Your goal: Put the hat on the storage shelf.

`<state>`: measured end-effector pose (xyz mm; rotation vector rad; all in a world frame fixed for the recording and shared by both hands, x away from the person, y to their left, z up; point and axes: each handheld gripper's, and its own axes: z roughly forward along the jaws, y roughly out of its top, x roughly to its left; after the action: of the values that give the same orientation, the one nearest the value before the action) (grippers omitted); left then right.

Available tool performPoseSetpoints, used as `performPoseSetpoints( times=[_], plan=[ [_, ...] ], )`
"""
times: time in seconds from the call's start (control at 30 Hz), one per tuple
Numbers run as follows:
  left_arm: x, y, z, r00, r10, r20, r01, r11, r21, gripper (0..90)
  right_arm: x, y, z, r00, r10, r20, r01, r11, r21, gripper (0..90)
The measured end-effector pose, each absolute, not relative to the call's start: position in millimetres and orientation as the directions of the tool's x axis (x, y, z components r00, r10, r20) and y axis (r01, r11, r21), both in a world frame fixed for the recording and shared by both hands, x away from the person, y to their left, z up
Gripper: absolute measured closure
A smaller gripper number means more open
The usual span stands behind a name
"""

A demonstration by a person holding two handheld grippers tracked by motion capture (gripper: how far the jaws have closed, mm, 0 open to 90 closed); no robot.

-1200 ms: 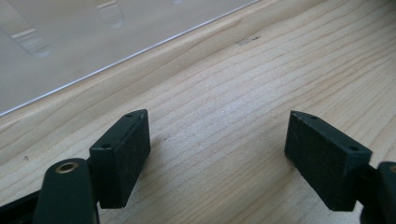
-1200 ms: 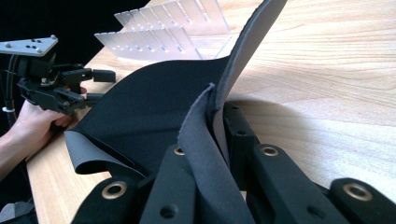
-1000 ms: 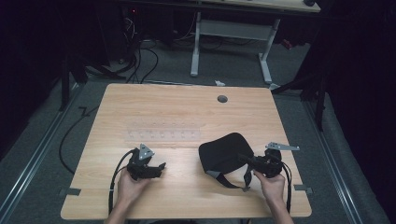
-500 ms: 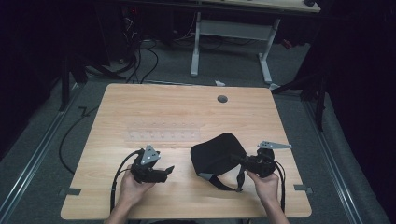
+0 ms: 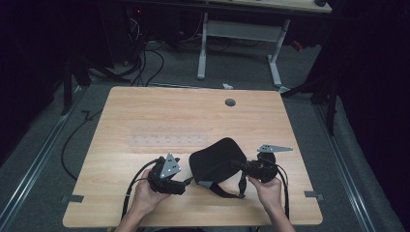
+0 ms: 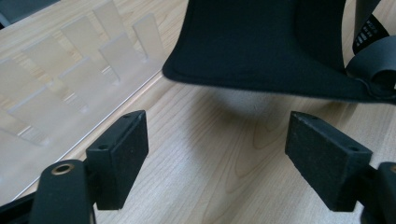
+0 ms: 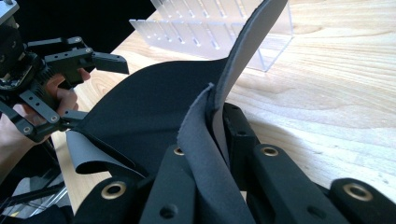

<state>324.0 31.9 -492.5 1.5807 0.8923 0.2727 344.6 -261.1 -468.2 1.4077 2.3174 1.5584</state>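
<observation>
A black fabric pad (image 5: 215, 159) with dangling straps (image 5: 227, 191) is held above the wooden table (image 5: 145, 106) near its front edge. My right gripper (image 5: 240, 165) is shut on the pad's right edge; in the right gripper view the grey-backed fabric (image 7: 205, 140) is pinched between the jaws of this gripper (image 7: 217, 135). My left gripper (image 5: 186, 182) stands open just left of the pad. In the left gripper view the pad's raised edge (image 6: 271, 42) hangs beyond the open gripper (image 6: 217, 154), with bare wood between the pads (image 6: 126, 144).
A clear acrylic rack (image 5: 169, 140) with slots lies flat behind the pad, also the rack (image 6: 70, 70) and the rack (image 7: 210, 23). A round cable hole (image 5: 230, 102) sits at the table's back. Cables and another desk's legs (image 5: 203, 48) are on the floor beyond.
The right gripper has carried the pad to the left. The left gripper has moved right and upward, closing in on the pad's left edge.
</observation>
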Motion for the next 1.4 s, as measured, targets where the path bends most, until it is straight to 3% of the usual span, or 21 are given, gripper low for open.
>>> performPoseSetpoints(
  times=[0.7,0.83,0.93,1.17,1.4],
  plan=[
    [324,22,-497,0.688,0.675,-0.266,0.355,0.007,0.935,27.5,347,-243,-466,-0.611,0.653,0.449,0.671,0.126,0.730,84.5],
    [319,18,-495,0.723,0.635,-0.270,0.343,0.010,0.939,37.1,346,-241,-465,-0.624,0.624,0.470,0.670,0.117,0.733,84.5],
    [317,11,-496,0.736,0.635,-0.237,0.317,-0.014,0.948,39.5,346,-233,-466,-0.635,0.607,0.477,0.671,0.127,0.731,84.5],
    [315,10,-496,0.751,0.612,-0.249,0.336,-0.029,0.941,49.4,348,-225,-464,-0.648,0.574,0.501,0.666,0.106,0.739,84.4],
    [313,12,-491,0.778,0.579,-0.243,0.343,-0.067,0.937,67.7,350,-223,-459,-0.657,0.577,0.485,0.650,0.108,0.752,81.2]
  ],
)
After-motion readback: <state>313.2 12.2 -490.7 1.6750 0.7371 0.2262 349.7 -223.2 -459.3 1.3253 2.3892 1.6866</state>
